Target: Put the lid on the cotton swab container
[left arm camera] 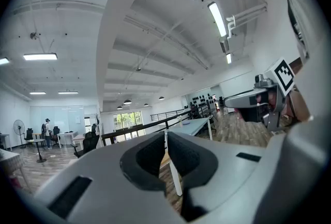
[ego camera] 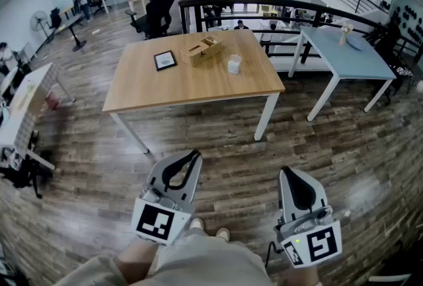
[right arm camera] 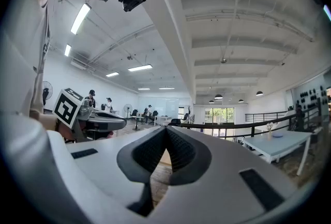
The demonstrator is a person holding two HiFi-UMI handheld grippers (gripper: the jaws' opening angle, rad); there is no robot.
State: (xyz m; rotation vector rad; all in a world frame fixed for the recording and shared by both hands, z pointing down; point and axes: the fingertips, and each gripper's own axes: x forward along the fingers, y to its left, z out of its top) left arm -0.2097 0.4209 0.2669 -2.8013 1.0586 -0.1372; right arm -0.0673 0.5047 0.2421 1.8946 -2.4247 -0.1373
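A small translucent container point(ego camera: 234, 65) stands on the wooden table point(ego camera: 165, 90), far ahead of me. I cannot make out a lid at this distance. My left gripper point(ego camera: 195, 156) and right gripper point(ego camera: 285, 172) are held low over the floor, well short of the table. Both are shut with nothing between the jaws. In the left gripper view the gripper point(left arm camera: 165, 137) has its jaws meeting at the tip, aimed upward at the ceiling. The right gripper view shows that gripper point(right arm camera: 166, 132) the same way.
A wooden box point(ego camera: 201, 50) and a black framed tablet point(ego camera: 164, 60) also lie on the table. A light blue table point(ego camera: 350, 57) stands to the right, a black railing point(ego camera: 264, 4) behind. A white table point(ego camera: 26, 106) is at the left. Plank floor lies between me and the table.
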